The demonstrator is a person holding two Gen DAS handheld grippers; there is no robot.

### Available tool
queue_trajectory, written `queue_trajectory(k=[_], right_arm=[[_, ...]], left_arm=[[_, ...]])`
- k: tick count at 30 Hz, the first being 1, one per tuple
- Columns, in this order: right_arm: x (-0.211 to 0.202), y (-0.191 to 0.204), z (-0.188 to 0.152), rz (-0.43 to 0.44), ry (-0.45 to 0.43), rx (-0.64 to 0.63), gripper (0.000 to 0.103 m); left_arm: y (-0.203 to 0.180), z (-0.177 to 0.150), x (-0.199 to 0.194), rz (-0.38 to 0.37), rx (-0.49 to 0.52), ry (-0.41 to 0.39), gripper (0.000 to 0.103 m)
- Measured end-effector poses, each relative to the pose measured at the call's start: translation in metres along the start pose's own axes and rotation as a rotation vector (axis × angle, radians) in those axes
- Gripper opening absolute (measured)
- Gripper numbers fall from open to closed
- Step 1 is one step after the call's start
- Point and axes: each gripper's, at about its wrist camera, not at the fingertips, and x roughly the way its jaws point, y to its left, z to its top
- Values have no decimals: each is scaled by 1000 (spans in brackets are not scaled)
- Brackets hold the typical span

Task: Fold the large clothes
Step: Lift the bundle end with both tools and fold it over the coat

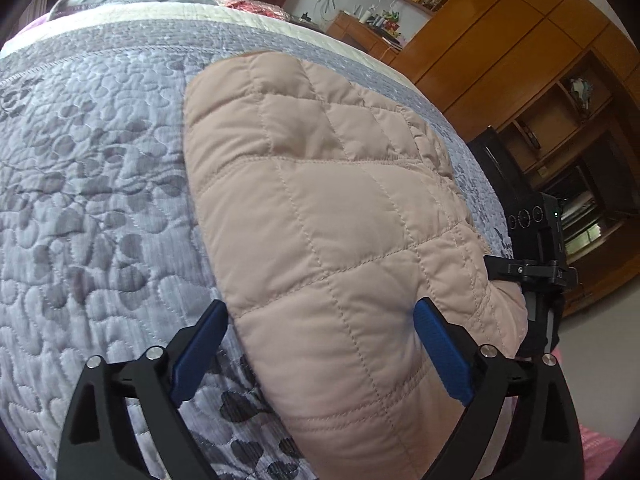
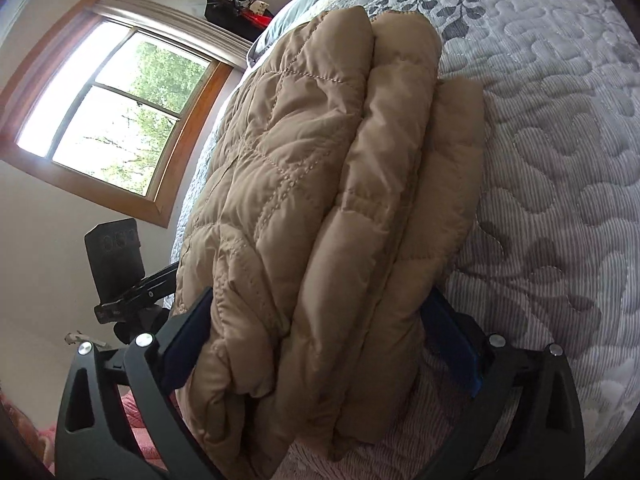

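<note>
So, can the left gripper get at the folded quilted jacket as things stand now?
Probably yes. The left gripper is open, its fingers already either side of the folded quilted jacket lying on the bedspread; nothing blocks it.

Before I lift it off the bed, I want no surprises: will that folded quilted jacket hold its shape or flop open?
The quilted jacket looks puffy and soft, so it would likely sag at unsupported ends. Its stacked layers lie loose, probably sliding apart unless squeezed. The right gripper straddles the whole stack, which may help; the left gripper spans only one edge.
</note>
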Motion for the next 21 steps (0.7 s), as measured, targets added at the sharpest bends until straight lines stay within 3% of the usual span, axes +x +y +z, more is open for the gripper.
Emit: queue_trajectory(k=[9, 11, 12, 16, 21], right_arm=[[16, 5, 0, 15, -20, -83, 98], [19, 10, -1, 16, -34, -109, 91], [22, 13, -2, 19, -40, -127, 82], [30, 18, -7, 67, -55, -130, 58], [22, 36, -14, 53, -97, -191, 45]], left_arm=[[-5, 4, 12, -9, 33, -10, 100], [-7, 4, 12, -7, 36, -24, 96], [-9, 3, 11, -4, 39, -32, 94], [-23, 1, 5, 36, 75, -63, 74], [-38, -3, -7, 65, 97, -106, 59]])
